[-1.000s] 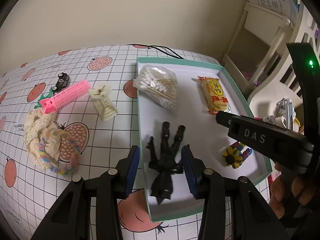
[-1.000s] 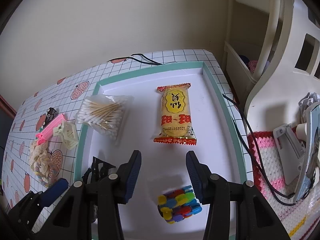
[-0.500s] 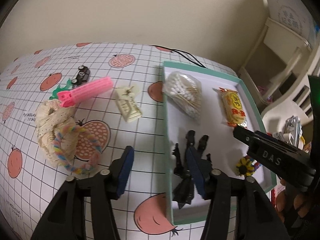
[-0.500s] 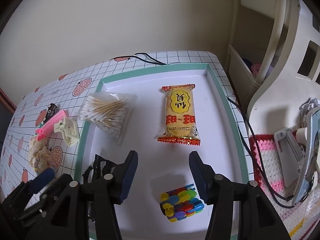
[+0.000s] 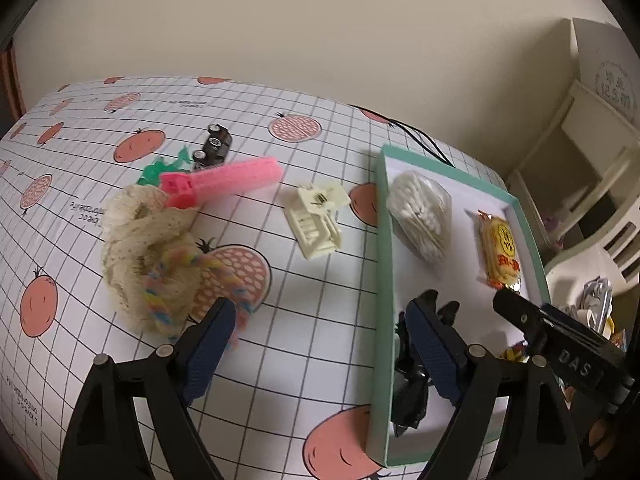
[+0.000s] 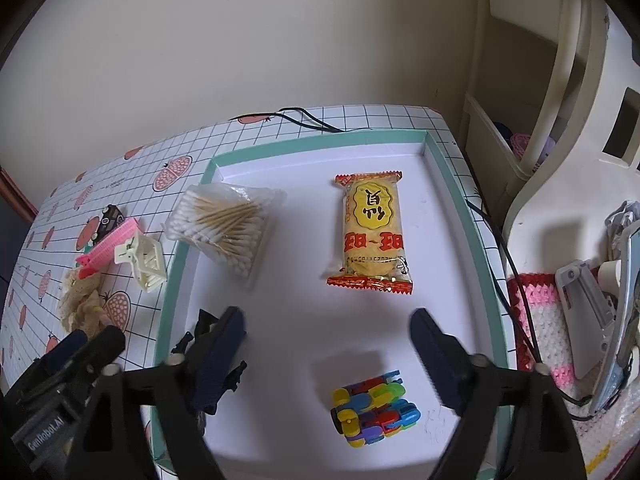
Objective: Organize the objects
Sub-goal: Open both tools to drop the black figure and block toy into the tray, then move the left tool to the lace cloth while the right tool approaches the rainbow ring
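Left wrist view: the left gripper (image 5: 316,336) hung with its jaws wide apart and nothing between them, over the checked fruit-print tablecloth (image 5: 312,288) beside the teal-rimmed white tray (image 5: 382,280).
Right gripper (image 6: 328,348): jaws spread wide, gripping nothing, above the tray floor.
Already in tray: clear bag of cotton swabs (image 6: 226,228), yellow snack packet (image 6: 372,236), multicoloured plastic clip toy (image 6: 374,410), black plastic claw clip (image 5: 412,376).
Waiting on cloth: cream plastic claw hair clip (image 5: 316,218), pink plastic roller comb (image 5: 224,180), cream lace scrunchie (image 5: 140,248) with pastel braided hair tie (image 5: 168,304), small black toy car (image 5: 214,146).
Likely next: the cream clip, nearest the tray.
Handling: probably light, rigid, slick and spring-loaded.
Hold: across its flat ribbed body, not the hinge.
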The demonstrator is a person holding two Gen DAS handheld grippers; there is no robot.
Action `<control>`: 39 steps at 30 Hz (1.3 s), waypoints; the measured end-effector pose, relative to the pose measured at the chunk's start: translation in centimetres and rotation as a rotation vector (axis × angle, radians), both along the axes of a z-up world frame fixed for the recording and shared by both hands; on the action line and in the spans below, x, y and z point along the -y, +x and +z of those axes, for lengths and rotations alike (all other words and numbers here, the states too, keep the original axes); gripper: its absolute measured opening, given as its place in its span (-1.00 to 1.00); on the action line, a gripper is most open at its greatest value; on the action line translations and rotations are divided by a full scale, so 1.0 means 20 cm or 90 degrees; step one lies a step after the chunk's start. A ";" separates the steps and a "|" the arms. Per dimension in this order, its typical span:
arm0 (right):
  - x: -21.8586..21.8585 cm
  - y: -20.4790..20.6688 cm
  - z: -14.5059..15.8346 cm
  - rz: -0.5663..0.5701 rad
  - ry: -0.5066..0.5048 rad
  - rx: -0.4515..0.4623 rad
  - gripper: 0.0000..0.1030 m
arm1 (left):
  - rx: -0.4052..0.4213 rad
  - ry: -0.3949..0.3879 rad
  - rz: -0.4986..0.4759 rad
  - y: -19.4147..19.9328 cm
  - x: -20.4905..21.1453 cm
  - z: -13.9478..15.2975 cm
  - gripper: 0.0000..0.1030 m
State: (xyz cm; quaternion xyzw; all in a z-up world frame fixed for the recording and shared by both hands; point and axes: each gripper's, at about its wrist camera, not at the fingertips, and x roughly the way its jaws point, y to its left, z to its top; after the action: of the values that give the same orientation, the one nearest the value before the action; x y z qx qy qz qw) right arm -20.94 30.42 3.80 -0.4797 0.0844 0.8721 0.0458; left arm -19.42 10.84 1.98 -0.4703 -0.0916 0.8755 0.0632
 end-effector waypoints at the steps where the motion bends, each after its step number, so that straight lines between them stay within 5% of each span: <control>1: 0.00 0.00 0.00 0.000 0.000 -0.001 0.98 | -0.002 -0.001 0.003 0.00 0.01 0.00 0.80; 3: 0.00 0.00 0.00 0.002 0.001 -0.002 0.99 | -0.004 0.002 0.007 0.00 0.02 0.00 0.92; 26: 0.03 0.00 0.01 -0.001 0.009 -0.001 1.00 | -0.022 0.022 0.007 -0.03 0.12 0.03 0.93; 39: 0.27 -0.02 0.13 0.033 0.011 -0.022 1.00 | -0.027 0.044 0.064 -0.08 0.43 0.09 0.93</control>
State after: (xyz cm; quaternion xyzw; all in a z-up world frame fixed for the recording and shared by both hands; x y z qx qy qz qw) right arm -21.40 25.04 6.32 -0.4665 0.0653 0.8817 0.0258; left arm -21.00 2.32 3.86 -0.4438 -0.1440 0.8837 0.0376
